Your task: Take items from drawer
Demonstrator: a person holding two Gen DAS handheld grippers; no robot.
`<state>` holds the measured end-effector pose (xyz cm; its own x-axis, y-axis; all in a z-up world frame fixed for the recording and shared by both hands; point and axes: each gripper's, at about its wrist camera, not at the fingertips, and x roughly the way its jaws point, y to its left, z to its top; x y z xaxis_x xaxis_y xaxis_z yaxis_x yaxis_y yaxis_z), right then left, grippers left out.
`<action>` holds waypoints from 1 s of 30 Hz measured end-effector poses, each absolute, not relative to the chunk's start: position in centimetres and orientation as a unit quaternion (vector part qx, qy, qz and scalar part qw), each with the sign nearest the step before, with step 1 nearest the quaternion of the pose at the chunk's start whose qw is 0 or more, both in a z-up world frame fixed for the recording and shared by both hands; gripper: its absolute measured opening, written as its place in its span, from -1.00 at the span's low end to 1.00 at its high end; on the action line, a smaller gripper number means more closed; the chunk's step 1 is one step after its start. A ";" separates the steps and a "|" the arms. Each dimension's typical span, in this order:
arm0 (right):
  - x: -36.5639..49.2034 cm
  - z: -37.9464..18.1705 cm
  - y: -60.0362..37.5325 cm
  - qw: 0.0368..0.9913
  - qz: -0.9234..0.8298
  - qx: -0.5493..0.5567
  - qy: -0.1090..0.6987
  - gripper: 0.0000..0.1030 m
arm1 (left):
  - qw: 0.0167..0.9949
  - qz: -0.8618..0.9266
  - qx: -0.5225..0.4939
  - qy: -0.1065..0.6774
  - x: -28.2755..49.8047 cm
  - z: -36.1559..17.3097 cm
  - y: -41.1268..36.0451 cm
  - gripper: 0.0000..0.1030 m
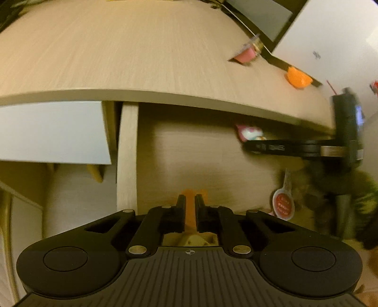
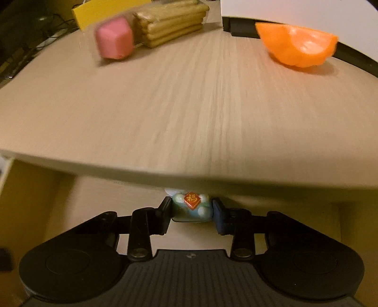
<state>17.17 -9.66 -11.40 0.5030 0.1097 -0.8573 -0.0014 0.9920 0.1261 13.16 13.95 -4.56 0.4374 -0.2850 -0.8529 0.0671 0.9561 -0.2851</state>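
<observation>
The open drawer [image 1: 200, 163] shows below the wooden tabletop [image 1: 141, 59]. My left gripper [image 1: 190, 200] points down into it, its fingers shut on a thin orange item [image 1: 192, 192] that sticks out past the tips. At the right of the left wrist view, my right gripper [image 1: 255, 146] reaches in under the table edge at a pink and white packet [image 1: 250, 133]. In the right wrist view, the right gripper [image 2: 191, 209] is shut on a small pale blue-green packet [image 2: 191, 207] with a red diamond label, both pads pressing its sides.
On the tabletop [image 2: 189, 106] stand a pink jelly cup [image 2: 114, 41], a pack of biscuits [image 2: 170, 22] and an orange shell-shaped dish [image 2: 297, 44]. A round red-and-white packet [image 1: 283, 204] lies in the drawer. A white panel [image 1: 52, 132] hangs at left; a sleeve [image 1: 354, 196] at right.
</observation>
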 end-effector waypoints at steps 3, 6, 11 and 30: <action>14.6 -9.5 -9.7 0.857 0.048 0.048 0.511 -0.32 | 0.844 -0.119 -0.097 0.514 13.5 -4.4 13.9 -0.84; 11.5 -8.1 -9.5 0.862 0.051 0.021 0.503 -0.32 | 0.843 -0.134 -0.080 0.515 14.1 -4.5 13.7 -0.83; 7.5 -8.8 -10.0 0.864 0.032 0.007 0.502 -0.30 | 0.822 -0.193 -0.018 0.535 15.5 -5.6 11.8 -0.73; 7.6 -9.4 -12.5 0.876 -0.020 0.105 0.471 0.05 | 0.705 -0.344 0.297 0.545 15.5 -6.7 6.3 -0.69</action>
